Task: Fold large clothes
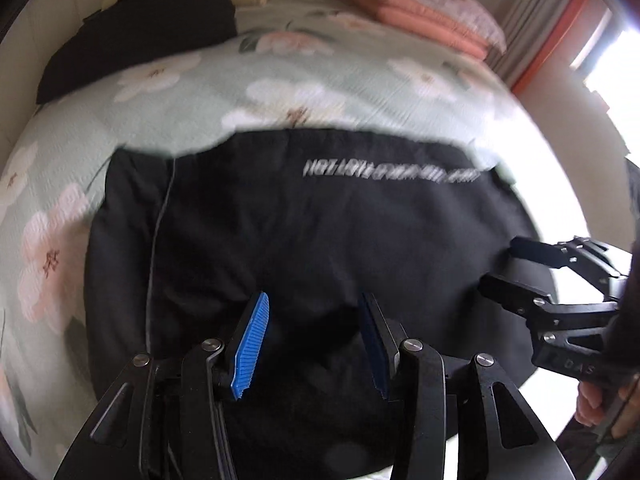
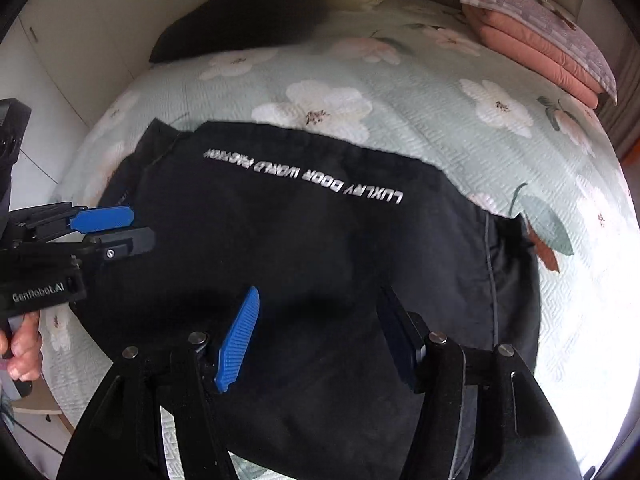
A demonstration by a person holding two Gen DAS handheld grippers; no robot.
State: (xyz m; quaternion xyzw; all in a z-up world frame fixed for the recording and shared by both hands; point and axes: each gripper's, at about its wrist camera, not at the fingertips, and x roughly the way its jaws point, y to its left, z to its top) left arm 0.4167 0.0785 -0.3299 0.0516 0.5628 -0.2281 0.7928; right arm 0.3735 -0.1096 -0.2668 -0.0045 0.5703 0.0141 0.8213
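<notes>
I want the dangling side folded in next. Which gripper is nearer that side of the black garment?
Right. The right gripper is open above the garment beside the side that hangs over the bed edge. The left gripper, also open, hovers toward the opposite side.

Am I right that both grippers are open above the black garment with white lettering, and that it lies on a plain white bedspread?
Not quite: the bedspread is pale green with large white and pink flowers, as the right wrist view shows. The rest holds: the left gripper and right gripper are both open above the black garment with white lettering.
</notes>
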